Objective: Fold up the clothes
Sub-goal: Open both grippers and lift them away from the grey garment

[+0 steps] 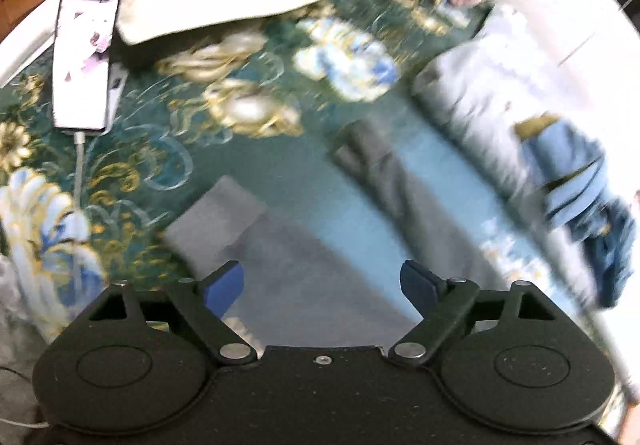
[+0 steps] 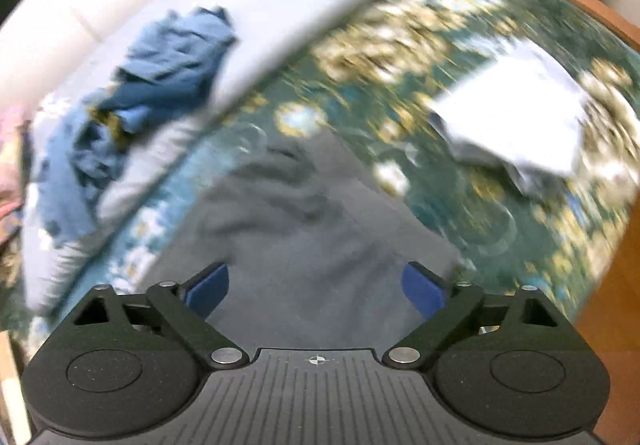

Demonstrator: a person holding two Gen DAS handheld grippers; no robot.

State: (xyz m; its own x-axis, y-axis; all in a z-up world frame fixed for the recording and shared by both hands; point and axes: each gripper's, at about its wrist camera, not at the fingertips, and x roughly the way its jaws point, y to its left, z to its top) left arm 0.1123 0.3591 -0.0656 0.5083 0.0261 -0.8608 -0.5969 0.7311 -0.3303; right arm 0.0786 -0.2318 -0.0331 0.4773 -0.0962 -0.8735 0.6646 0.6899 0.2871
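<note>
Both grippers are hanging open over a bed w/ a green floral bedspread (image 1: 256, 173): left gripper (image 1: 322, 283) and right gripper (image 2: 316, 287) are each showing jaws spread wide, nothing btwn the blue pads. A grey garment (image 2: 304, 221) is lying below them, partly doubled over, apparently mid-fold. A folded white piece (image 2: 516, 121) is sitting to the right, prob. done. A crumpled blue garment (image 2: 152, 85) is waiting on the pale sheet (image 2: 280, 5), unfolded. Approx. one done, one underway, one left.
</note>
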